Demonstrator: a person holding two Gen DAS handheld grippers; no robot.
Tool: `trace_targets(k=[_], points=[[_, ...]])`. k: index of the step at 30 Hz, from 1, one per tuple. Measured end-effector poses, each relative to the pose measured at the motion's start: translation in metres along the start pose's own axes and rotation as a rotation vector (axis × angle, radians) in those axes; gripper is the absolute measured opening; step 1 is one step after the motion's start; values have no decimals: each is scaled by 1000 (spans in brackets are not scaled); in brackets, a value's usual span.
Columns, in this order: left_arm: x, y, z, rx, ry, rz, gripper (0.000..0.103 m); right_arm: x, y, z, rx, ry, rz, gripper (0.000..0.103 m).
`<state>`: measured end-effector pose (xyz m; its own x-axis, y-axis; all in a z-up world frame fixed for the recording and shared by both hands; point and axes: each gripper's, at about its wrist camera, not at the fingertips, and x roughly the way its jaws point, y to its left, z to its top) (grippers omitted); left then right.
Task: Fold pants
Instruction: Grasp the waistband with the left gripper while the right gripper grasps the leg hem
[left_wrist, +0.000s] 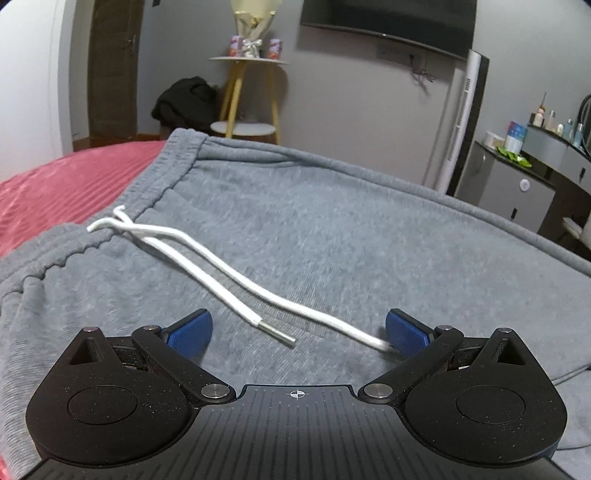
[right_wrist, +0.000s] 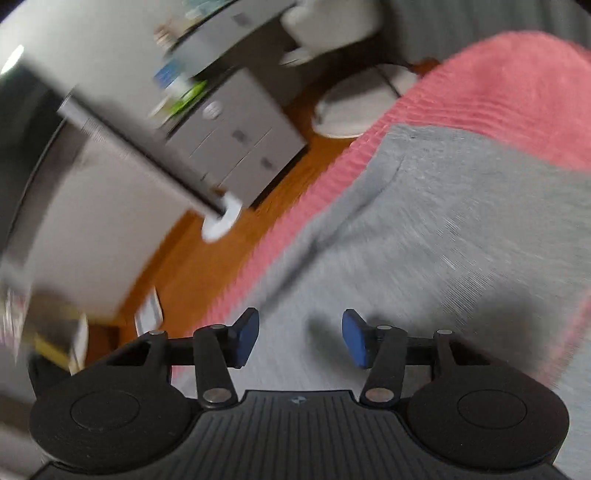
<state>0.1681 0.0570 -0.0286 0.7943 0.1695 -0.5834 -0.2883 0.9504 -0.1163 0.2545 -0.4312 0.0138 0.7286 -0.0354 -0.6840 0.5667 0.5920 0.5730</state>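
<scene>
Over the red ribbed bedspread your left gripper hangs wide open above the grey sweatpants, white drawstring lying between its blue pads; right view's blurry, but your right gripper is released too, over the pants' leg by the bed edge

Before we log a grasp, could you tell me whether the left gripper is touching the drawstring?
Cannot tell. In the left wrist view, the drawstring runs behind the right pad of the open left gripper, where its end blurs, so no clear contact or gap shows.
</scene>
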Motion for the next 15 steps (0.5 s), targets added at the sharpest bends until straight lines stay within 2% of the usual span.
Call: trace_targets(k=[3,7,10,15], points=[[8,-1,-5,12,14,4,103,32,7,12,71,-9,-62,52],[13,0,-7,16,7,5,103,66,5,18,102,-7,-157,50],[15,1,-9,17,8,5,103,75,5,22,98,-27,-193,44],[14,0,-10,19,5,3,103,80,3,31,119,-48,-205,44]])
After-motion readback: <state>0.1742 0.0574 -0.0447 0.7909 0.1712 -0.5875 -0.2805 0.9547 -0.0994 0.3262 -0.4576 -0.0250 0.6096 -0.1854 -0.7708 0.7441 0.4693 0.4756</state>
